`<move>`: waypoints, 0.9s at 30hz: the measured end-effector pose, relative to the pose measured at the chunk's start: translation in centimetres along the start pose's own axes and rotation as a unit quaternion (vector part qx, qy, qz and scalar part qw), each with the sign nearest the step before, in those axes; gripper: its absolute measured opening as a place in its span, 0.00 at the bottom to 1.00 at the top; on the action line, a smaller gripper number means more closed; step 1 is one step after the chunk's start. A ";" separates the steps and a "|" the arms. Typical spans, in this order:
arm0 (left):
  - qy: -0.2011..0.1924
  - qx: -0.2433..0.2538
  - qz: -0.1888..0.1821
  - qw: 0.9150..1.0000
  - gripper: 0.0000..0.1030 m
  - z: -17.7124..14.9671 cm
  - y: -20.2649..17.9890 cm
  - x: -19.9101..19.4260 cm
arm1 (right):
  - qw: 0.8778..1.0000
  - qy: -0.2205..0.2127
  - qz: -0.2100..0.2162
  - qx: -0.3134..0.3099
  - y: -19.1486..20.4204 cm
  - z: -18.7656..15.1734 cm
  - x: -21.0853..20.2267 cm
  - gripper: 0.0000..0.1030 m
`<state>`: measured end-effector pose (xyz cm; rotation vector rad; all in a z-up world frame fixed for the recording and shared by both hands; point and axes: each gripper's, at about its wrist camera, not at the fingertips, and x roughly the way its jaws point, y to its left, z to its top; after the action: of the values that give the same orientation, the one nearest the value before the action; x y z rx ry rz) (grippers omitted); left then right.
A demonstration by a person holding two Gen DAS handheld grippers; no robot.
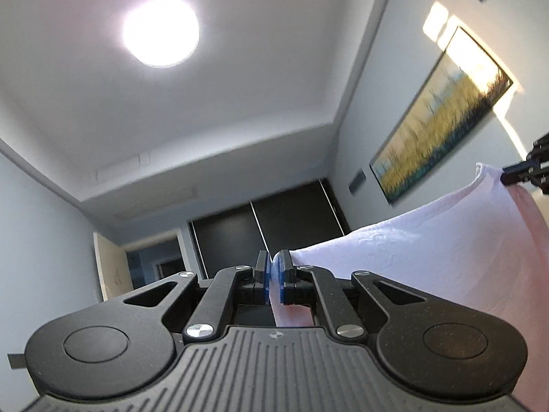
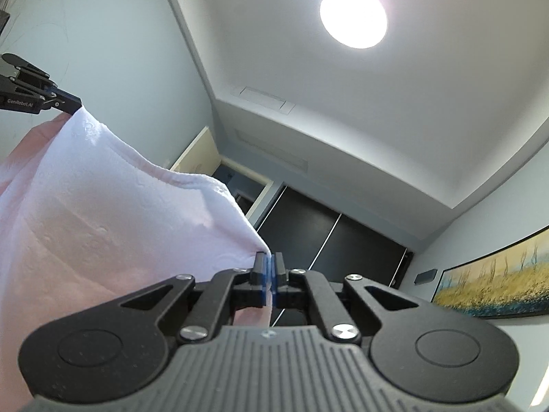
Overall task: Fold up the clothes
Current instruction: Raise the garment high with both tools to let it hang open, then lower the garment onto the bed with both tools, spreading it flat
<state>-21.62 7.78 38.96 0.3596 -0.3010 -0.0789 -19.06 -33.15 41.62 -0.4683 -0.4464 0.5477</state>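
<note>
A pale pink-white garment [image 1: 429, 240] hangs stretched between my two grippers, held up in the air. My left gripper [image 1: 274, 267] is shut on one corner of its upper edge, cloth pinched between the blue pads. In the left wrist view the right gripper [image 1: 514, 173] shows at the far right, clamped on the other corner. My right gripper [image 2: 271, 267] is shut on the garment [image 2: 103, 206], which spreads away to the left. The left gripper [image 2: 73, 104] appears at the upper left of that view, gripping the far corner. Both grippers point slightly upward.
A round ceiling lamp [image 1: 161, 32] glows overhead. Dark sliding wardrobe doors [image 1: 267, 226] stand at the far wall beside an open doorway [image 1: 154, 261]. A framed landscape painting [image 1: 442, 113] hangs on the right wall. No surface below is visible.
</note>
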 end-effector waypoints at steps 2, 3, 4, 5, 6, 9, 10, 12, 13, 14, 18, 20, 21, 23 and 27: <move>0.025 0.003 -0.007 1.000 0.03 -1.2 0.1 1.5 | 1.000 0.016 0.005 0.004 0.5 -0.9 1.6 0.03; 0.037 0.003 -0.011 0.999 0.03 -1.8 0.2 2.1 | 1.000 0.027 0.009 0.007 0.7 -1.7 2.5 0.03; 0.050 0.003 -0.016 0.999 0.03 -2.5 0.2 2.8 | 0.999 0.039 0.012 0.010 0.9 -2.4 3.3 0.03; 0.067 0.003 -0.022 0.998 0.03 -3.3 0.1 3.9 | 0.999 0.050 0.016 0.013 1.2 -3.3 4.1 0.03; 0.081 0.002 -0.026 0.996 0.03 -4.2 0.2 4.6 | 0.998 0.064 0.020 0.015 1.4 -4.3 5.2 0.03; 0.131 -0.001 -0.041 0.991 0.03 -7.1 0.1 8.3 | 0.994 0.104 0.032 0.024 2.1 -7.6 8.7 0.03; 0.149 0.000 -0.045 0.988 0.03 -8.3 -0.1 9.7 | 0.992 0.118 0.037 0.028 2.4 -8.7 10.1 0.03; 0.184 0.002 -0.052 0.982 0.03 -10.6 -0.5 12.6 | 0.988 0.144 0.046 0.035 2.8 -10.8 12.5 0.03; 0.201 0.001 -0.055 0.978 0.03 -11.8 -0.7 14.0 | 0.986 0.157 0.051 0.038 3.0 -11.9 13.7 0.03; 0.217 0.003 -0.059 0.974 0.03 -13.0 -0.9 15.4 | 0.983 0.171 0.056 0.040 3.4 -13.1 15.2 0.03; 0.279 0.020 -0.067 0.958 0.03 -19.0 -2.8 21.5 | 0.970 0.229 0.075 0.045 5.4 -18.5 21.1 0.03; 0.302 0.024 -0.070 0.950 0.03 -21.9 -3.6 23.9 | 0.961 0.259 0.083 0.048 6.5 -21.5 23.9 0.03; 0.315 0.030 -0.071 0.946 0.03 -23.6 -4.1 25.4 | 0.956 0.274 0.087 0.050 7.1 -23.1 25.5 0.03; 0.342 0.040 -0.075 0.936 0.03 -26.7 -5.1 28.0 | 0.948 0.302 0.087 0.051 8.2 -26.4 28.3 0.02; 0.409 0.044 -0.091 0.907 0.03 -34.5 -6.7 32.9 | 0.934 0.347 0.074 0.054 10.0 -32.9 34.2 0.02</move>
<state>20.01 8.81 14.87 0.4784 0.5658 -0.0915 20.20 -15.52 19.25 -0.5581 0.2979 0.5103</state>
